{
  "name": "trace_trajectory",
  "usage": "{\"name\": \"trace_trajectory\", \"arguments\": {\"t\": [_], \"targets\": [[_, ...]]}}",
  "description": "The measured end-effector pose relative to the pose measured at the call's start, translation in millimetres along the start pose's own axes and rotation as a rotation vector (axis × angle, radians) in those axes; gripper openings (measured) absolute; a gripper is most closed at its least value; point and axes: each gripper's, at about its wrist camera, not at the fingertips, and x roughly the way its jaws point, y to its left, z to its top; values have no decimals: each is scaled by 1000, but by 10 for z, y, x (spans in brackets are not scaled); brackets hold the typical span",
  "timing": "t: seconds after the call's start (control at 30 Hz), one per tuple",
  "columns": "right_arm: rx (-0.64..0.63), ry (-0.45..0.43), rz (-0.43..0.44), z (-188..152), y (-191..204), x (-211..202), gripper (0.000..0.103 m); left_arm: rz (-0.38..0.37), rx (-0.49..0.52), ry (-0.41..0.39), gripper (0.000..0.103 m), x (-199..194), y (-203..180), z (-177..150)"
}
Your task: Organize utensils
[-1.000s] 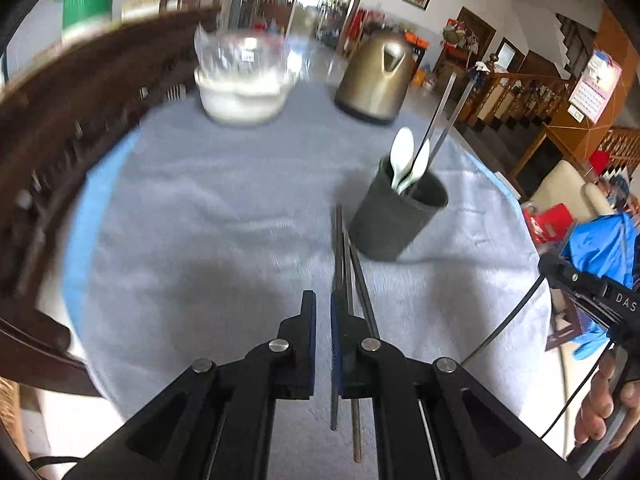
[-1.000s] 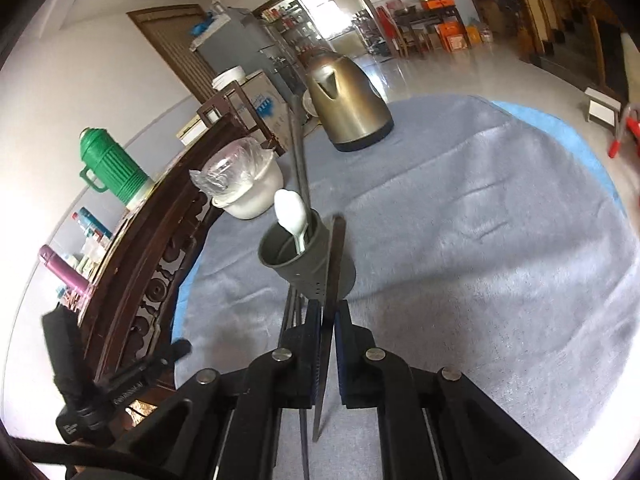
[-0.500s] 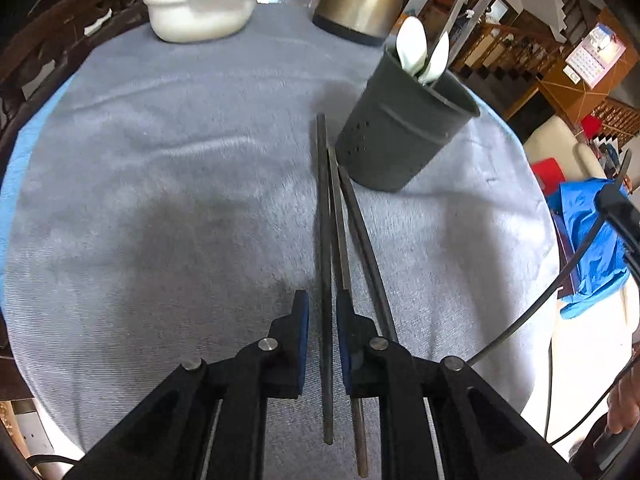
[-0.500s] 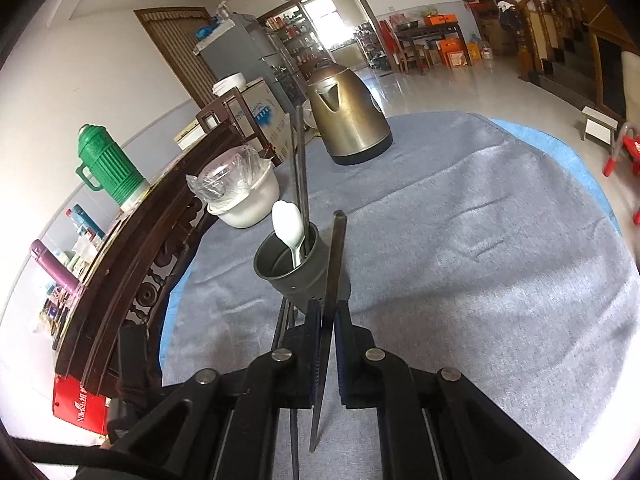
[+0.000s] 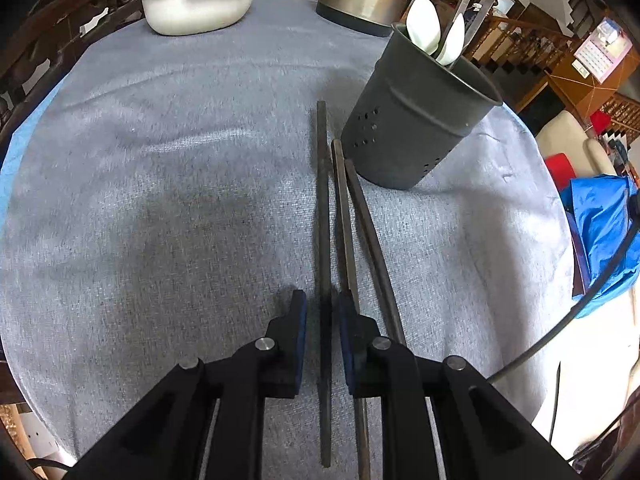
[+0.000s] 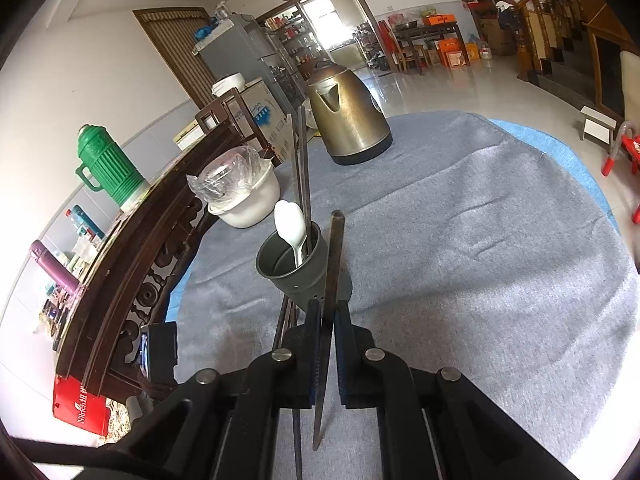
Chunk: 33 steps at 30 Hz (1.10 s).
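Our left gripper (image 5: 322, 310) has its jaws slightly spread around the leftmost chopstick (image 5: 322, 216) of three lying on the grey tablecloth (image 5: 160, 200); small gaps show on both sides of the stick, so we judge it straddled, not yet pinched. The second chopstick (image 5: 345, 220) runs just under the right pad and the third chopstick (image 5: 370, 232) lies just beside it, all three pointing toward the dark utensil holder (image 5: 412, 120), which stands near their far tips with two white spoons (image 5: 426, 26) inside. Our right gripper (image 6: 327, 316) has its jaws pressed on a single held chopstick (image 6: 334, 264), lifted and tilted so its tip rises beside the holder's rim (image 6: 280, 258) (a spoon and two upright chopsticks already occupy it). Farther out sit the white bowl (image 5: 200, 4) and the brass kettle (image 6: 348, 116). The risks from here, as we see them: closing the left jaws could catch the second stick under the right pad and drag it along or flick it sideways; the right stick, gripped low and leaning, could pivot in the pads or strike the rim and tip the light holder instead of dropping inside.
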Motion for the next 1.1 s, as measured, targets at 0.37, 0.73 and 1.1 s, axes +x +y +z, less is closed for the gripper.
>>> {"name": "trace_trajectory", "arguments": {"t": [0.37, 0.73, 1.1], "targets": [[-12, -6, -2, -15, 27, -41, 7, -45, -82, -18, 6, -15, 242, 4], [-39, -21, -10, -21, 84, -78, 7, -51, -97, 35, 6, -219, 410, -505], [-34, -1, -8, -23, 70, -70, 7, 36, -79, 26, 15, -90, 436, 211]]}}
